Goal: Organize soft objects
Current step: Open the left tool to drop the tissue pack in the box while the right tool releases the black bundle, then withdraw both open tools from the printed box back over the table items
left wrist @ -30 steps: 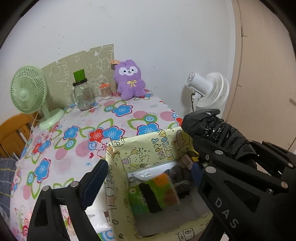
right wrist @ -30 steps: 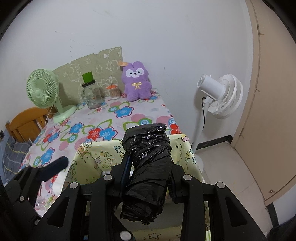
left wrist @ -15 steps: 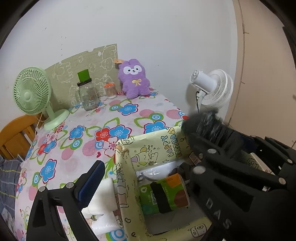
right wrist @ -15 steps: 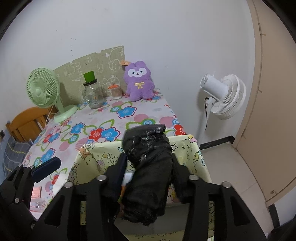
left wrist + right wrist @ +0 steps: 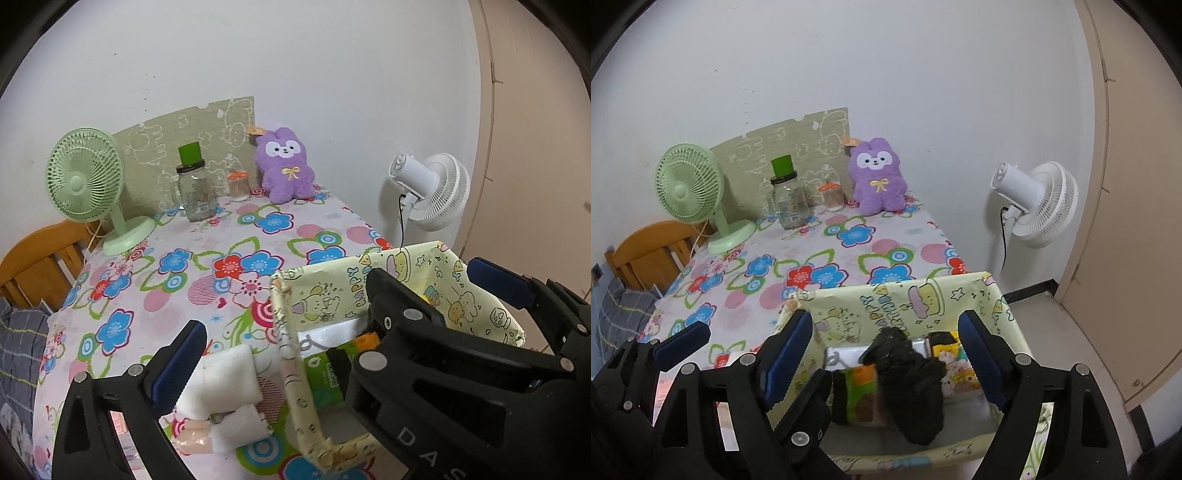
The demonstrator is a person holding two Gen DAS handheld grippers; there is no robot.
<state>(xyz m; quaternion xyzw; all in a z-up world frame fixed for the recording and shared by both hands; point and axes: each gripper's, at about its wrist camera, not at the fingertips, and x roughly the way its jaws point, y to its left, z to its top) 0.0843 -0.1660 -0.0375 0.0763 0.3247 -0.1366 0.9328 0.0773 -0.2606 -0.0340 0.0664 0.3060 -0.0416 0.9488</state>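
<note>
Right gripper [image 5: 886,354]: jaws spread wide, blue-padded fingers [image 5: 979,354] on either side of the black plastic bundle [image 5: 912,384] without touching it; the bundle lies inside the yellow cartoon-print box [image 5: 923,299], leaning on a green and orange packet [image 5: 860,391]. The gripper points forward and down over the box opening. Left gripper [image 5: 280,332]: jaws likewise wide, one finger [image 5: 177,365] outside the box above the white foam blocks [image 5: 229,380] on the flowered tablecloth [image 5: 236,236], the other over the box interior. Only the right wrist view shows the black bundle; in the left wrist view the left gripper's own frame hides it. Only the left wrist view shows the foam blocks just beside the box wall. Both views show the purple plush toy [image 5: 877,181], glass jar [image 5: 788,203] and green fan [image 5: 690,184] at the table's far edge, with the white fan [image 5: 1038,203] standing off the table.
</note>
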